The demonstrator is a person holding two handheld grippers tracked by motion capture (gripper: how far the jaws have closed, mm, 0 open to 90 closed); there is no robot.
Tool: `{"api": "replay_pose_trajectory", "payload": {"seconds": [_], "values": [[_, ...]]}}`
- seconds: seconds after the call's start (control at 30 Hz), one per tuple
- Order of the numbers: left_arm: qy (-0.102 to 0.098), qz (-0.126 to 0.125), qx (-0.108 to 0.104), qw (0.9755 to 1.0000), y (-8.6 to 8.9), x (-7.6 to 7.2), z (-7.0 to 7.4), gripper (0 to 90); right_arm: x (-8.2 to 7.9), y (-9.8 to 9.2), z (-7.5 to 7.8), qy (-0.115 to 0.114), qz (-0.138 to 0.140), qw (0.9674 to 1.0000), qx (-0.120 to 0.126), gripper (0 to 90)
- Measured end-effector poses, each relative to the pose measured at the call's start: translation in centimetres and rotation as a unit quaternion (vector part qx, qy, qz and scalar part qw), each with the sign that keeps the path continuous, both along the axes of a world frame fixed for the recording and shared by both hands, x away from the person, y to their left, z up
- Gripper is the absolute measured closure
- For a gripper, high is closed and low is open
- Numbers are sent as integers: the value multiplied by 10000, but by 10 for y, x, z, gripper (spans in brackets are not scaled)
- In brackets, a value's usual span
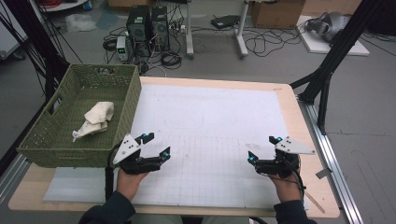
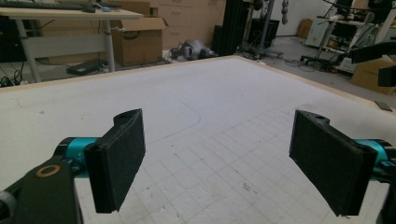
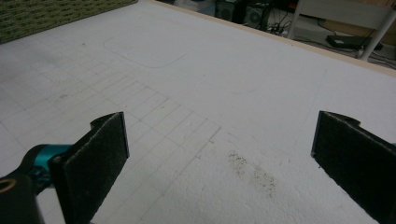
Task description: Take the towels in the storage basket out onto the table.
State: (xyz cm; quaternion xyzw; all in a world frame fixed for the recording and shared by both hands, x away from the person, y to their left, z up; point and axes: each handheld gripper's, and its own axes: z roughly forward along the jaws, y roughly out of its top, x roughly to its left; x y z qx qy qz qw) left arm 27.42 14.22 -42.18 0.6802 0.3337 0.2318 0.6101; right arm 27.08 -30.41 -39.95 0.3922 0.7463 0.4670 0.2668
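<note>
Cloth [image 1: 95,120] lies crumpled in basket [image 1: 119,126], long axis diagonal.

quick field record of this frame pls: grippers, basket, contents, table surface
left gripper: open, nothing between its jaws, low over the white mat beside the basket
right gripper: open, nothing between its jaws, over the mat's right part
basket: green woven, at the table's left edge, far end overhanging
basket contents: crumpled cream cloth lying on the bottom
white mat: faint printed grid and a rounded outline, small dark speck patch near the right gripper
table: light wood rim showing around the mat
</note>
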Motion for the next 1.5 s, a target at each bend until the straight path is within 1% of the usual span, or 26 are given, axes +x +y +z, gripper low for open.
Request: {"api": "replay_pose_trajectory", "payload": {"seconds": [0.1,0.27,0.3,0.37,0.4,0.47,0.57,0.67,0.77,0.8,0.83,0.87,0.9,0.97,1.0,1.03,1.1,1.17,1.3,1.33,1.37,1.43,1.47,1.5], "values": [[8,-10,-11,10000,-1,0,0,186,1,-1,-1,-9,4,10000,35,31],[5,0,73,10000,-3,2,-1,179,2,-5,-3,37,31,9999,133,31],[5,0,73,10000,-3,2,-1,178,2,-5,-3,21,41,9999,120,31],[-22,-18,98,9999,-4,2,0,178,2,-5,-4,58,56,9999,152,31],[-32,-51,111,9999,-5,1,1,176,2,-5,-5,105,128,9997,154,32],[0,-45,114,9999,-5,-1,1,177,1,-3,-5,132,143,9996,182,31],[4,-56,99,9999,-6,-2,2,176,-2,-2,-3,80,160,9997,162,31],[-19,-125,112,9999,-6,-2,4,179,-2,-1,-3,76,214,9996,165,31],[-44,-135,103,9998,-6,-3,6,185,-2,1,-4,117,192,9997,111,31],[-44,-133,118,9998,-6,-4,7,185,-2,1,-3,132,178,9997,93,31],[-48,-151,151,9998,-6,-4,8,185,-1,1,-4,94,190,9997,88,31],[-16,-218,105,9997,-7,-5,11,185,-1,2,-4,138,217,9996,104,31],[-16,-218,105,9997,-7,-5,11,185,-1,2,-4,179,226,9995,113,31],[-37,-246,96,9996,-7,-5,14,185,0,3,-5,167,235,9995,107,31],[-108,-266,85,9996,-7,-5,16,185,0,4,-5,160,239,9996,56,32],[-125,-247,60,9996,-6,-5,17,185,-1,4,-4,168,217,9996,47,32],[-96,-229,-72,9997,-4,-5,20,185,-1,4,-4,144,213,9997,56,32],[-82,-234,-90,9997,-2,-5,24,185,-1,4,-4,154,187,9997,75,32],[-16,-281,-153,9995,2,-5,38,185,-2,3,-5,170,194,9997,57,31],[4,-314,-145,9994,4,-4,41,179,-1,2,-5,161,194,9997,53,31],[4,-314,-145,9994,4,-4,41,175,-1,2,-5,161,194,9997,53,31],[20,-348,-137,9993,7,-3,49,174,-2,1,-6,163,180,9997,13,32],[20,-348,-137,9993,7,-3,49,174,-2,1,-6,191,156,9997,27,31],[6,-351,-119,9993,8,-3,52,173,-2,1,-5,168,153,9997,25,31]]}}
